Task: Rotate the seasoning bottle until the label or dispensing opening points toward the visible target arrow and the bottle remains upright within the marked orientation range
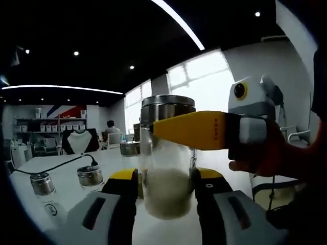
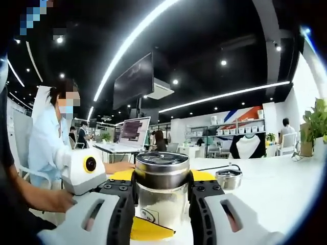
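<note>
The left gripper (image 1: 166, 186) points forward and level, its two black jaws closed in from either side, pressing on what stands between them. The right gripper (image 2: 162, 196) does the same, its jaws also clamped inward. In the left gripper view, a hand (image 1: 268, 153) holds the right gripper's white and yellow body, reaching in from the right.

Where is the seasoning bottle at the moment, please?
The seasoning bottle stands upright on the white table, low in the centre of both views, clamped between the left hand-held gripper and the right hand-held gripper.
</note>
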Tool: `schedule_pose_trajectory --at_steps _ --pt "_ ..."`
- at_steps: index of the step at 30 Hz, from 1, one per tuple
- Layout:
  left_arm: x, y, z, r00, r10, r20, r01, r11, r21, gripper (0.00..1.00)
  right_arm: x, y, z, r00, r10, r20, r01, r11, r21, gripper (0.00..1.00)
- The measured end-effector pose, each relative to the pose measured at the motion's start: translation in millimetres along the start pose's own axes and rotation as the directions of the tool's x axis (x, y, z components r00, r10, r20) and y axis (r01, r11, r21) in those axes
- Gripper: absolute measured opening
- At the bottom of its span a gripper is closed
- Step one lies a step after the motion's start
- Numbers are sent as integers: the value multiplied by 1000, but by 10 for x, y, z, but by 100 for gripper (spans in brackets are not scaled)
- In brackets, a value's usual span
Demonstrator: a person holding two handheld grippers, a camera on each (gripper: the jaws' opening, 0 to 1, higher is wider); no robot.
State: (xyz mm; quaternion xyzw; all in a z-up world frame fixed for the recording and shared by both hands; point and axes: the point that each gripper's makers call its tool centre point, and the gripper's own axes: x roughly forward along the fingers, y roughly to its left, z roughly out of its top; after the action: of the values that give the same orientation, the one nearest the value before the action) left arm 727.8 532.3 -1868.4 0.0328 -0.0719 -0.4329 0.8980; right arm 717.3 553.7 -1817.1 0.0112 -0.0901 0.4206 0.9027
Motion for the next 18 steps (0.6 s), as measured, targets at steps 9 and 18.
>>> schedule_pose_trajectory --at_steps 9,18 --pt "-57 139 -49 999 13 -35 -12 1000 23 71 -96 -171 35 1000 -27 7 27 999 18 37" --pt "-98 230 -3 999 26 -26 -26 1000 2 85 -181 -304 75 999 -38 13 38 999 14 37"
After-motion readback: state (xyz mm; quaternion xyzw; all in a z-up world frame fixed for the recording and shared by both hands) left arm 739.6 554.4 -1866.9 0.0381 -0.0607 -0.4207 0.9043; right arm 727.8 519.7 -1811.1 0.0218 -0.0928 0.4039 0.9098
